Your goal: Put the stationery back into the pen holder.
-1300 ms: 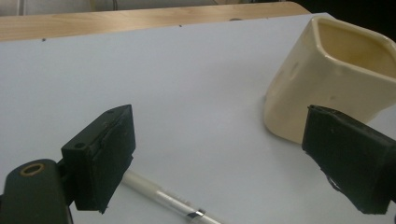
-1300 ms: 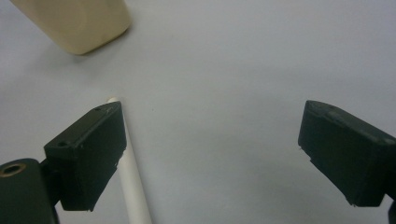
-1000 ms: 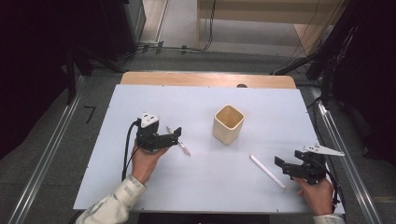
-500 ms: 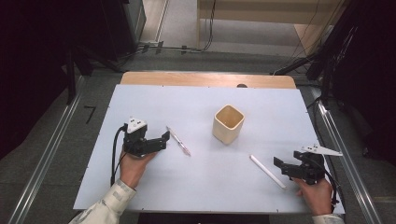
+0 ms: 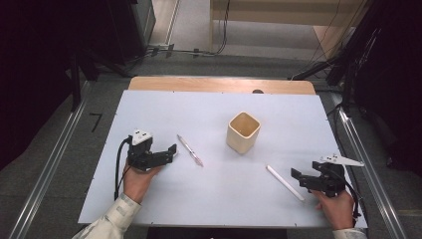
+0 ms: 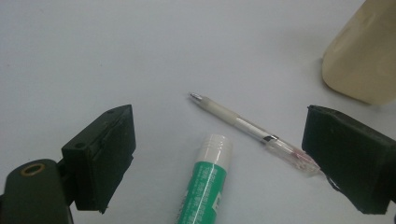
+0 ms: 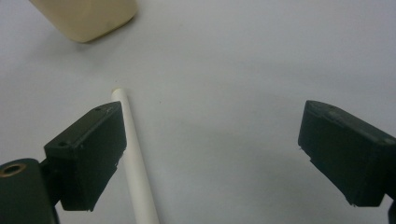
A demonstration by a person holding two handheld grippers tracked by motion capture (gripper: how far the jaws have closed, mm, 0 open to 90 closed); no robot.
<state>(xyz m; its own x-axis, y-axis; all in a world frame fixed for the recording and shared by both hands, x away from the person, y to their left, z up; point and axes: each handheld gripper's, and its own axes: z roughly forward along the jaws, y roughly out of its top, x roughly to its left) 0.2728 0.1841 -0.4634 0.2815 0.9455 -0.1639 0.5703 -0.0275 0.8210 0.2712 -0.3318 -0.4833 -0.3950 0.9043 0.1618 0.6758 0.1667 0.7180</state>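
A clear pen with a white grip [image 5: 190,150] [image 6: 252,130] lies left of a cream square cup [image 5: 243,132] [image 6: 359,60] [image 7: 86,16]. My left gripper [image 5: 168,152] [image 6: 224,158] rests just left of the pen, open. Between its jaws in the left gripper view lies a green glue stick with a white cap [image 6: 205,186], untouched. A white stick [image 5: 284,182] [image 7: 135,172] lies on the table at the right. My right gripper [image 5: 296,175] [image 7: 210,154] is open just right of it; the stick runs past the inner face of the left jaw.
Everything sits on a white tabletop [image 5: 214,109] with a wooden strip [image 5: 221,84] along its far edge. Metal rails [image 5: 47,169] flank the table on both sides. A small dark spot [image 5: 257,91] marks the far edge.
My left gripper has drawn back to the left, away from the pen, and now rests lower on the table. The right gripper, cup, pen and stick have stayed put.
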